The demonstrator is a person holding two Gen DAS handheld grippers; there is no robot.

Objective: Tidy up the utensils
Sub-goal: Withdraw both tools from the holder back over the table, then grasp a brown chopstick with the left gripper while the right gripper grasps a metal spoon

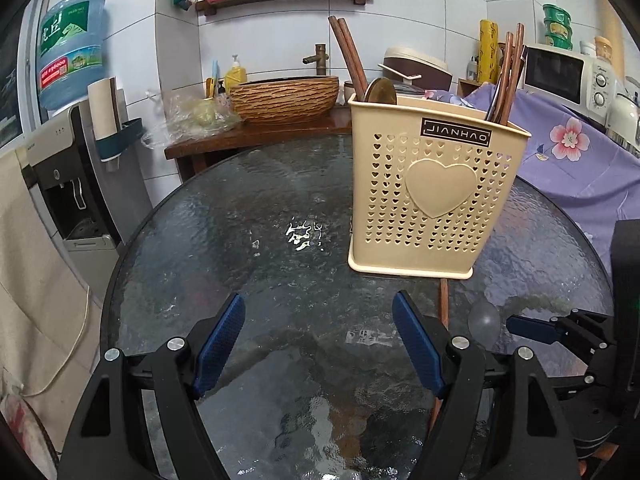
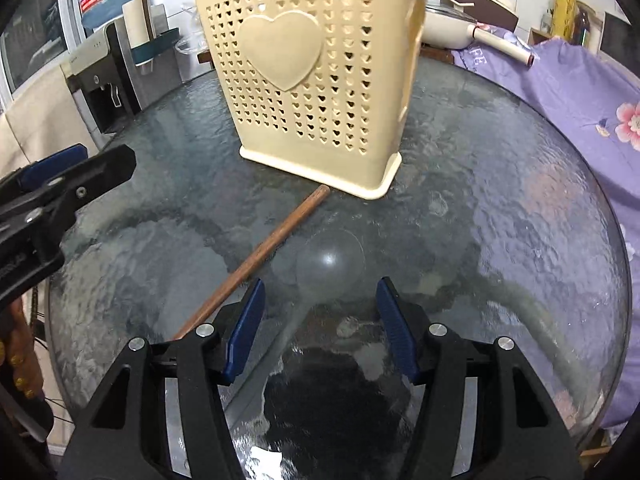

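A: Left gripper [image 1: 318, 344]: jaws wide, nothing between them, above bare glass desk [image 1: 240, 208]. Right gripper [image 2: 320, 330]?

B: Jaws moderately apart, nothing held; a clear spoon [image 2: 330, 260] lies on the desk just ahead of its fingertips.

A: Loose items, 2: that spoon and 1 wooden chopstick [image 2: 256, 258] just left of it, one end near the holder's base.

B: Cream utensil holder [image 1: 432, 184]: upright on the desk, with chopsticks [image 1: 350, 56] and a spoon standing inside.

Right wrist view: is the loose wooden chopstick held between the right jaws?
No, the chopstick lies flat on the glass table, left of the open, empty jaws.
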